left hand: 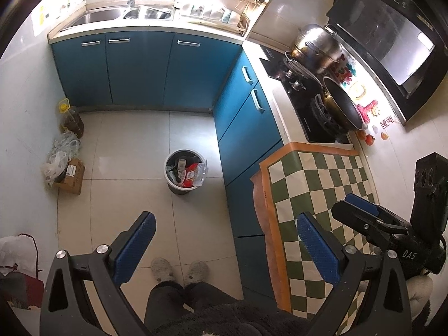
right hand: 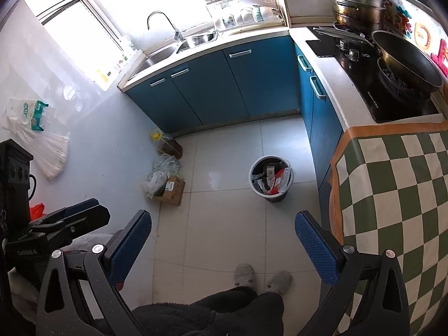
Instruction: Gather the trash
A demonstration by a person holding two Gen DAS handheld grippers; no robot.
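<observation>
A round grey trash bin (left hand: 171, 180) stands on the tiled floor, filled with wrappers and a clear bag; it also shows in the right wrist view (right hand: 280, 193). My left gripper (left hand: 225, 225) is open and empty, held high above the floor. My right gripper (right hand: 224, 224) is open and empty too, also high above the floor. The right gripper shows at the right of the left wrist view (left hand: 361, 210), over the checked cloth. The left gripper shows at the left of the right wrist view (right hand: 72, 212).
A green-and-white checked cloth (left hand: 316, 196) covers the counter at right, beside a stove with a wok (left hand: 340, 105) and a steel pot (left hand: 316, 46). Blue cabinets (left hand: 140, 67) and a sink (left hand: 117, 15) line the back. A cardboard box (left hand: 71, 177), plastic bags and an oil bottle (left hand: 71, 120) sit by the left wall.
</observation>
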